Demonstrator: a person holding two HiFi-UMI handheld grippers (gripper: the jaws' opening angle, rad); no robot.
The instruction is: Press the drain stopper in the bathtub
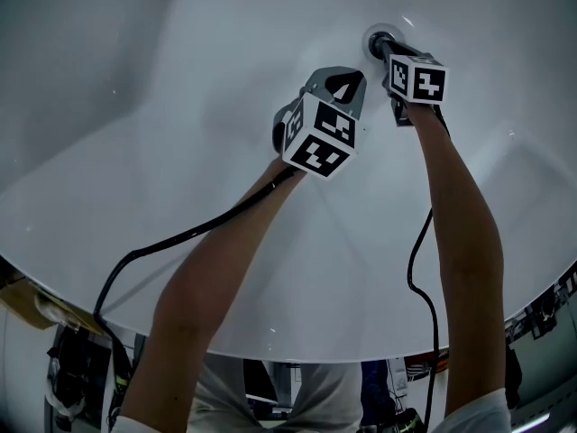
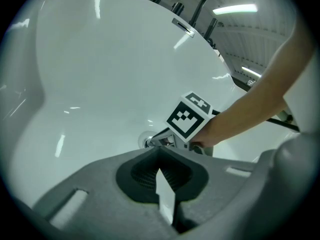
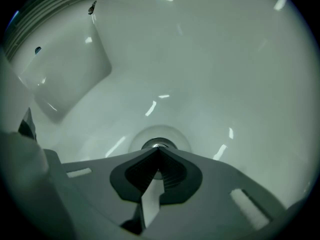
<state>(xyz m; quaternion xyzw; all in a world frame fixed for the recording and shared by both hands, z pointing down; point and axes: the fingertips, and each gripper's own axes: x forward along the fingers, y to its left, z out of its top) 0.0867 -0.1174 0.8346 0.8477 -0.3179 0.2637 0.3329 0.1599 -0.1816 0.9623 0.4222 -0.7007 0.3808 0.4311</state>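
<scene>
The drain stopper [image 1: 375, 39] is a small chrome disc in a round recess low in the white bathtub [image 1: 180, 106]. My right gripper [image 1: 382, 46] is shut, and its joined tips sit right at the stopper [image 3: 159, 144], covering its near edge. Nothing is held between the jaws. My left gripper [image 1: 353, 78] hovers a little to the left and nearer to me, also shut and empty. In the left gripper view, the right gripper [image 2: 152, 142] with its marker cube reaches to the stopper [image 2: 145, 142] just beyond my left gripper [image 2: 159, 150].
Smooth white tub walls curve up all around. Dark faucet fittings [image 2: 207, 1] stand on the far rim. Black cables [image 1: 153, 246] trail from both grippers back over the near rim [image 1: 270, 345].
</scene>
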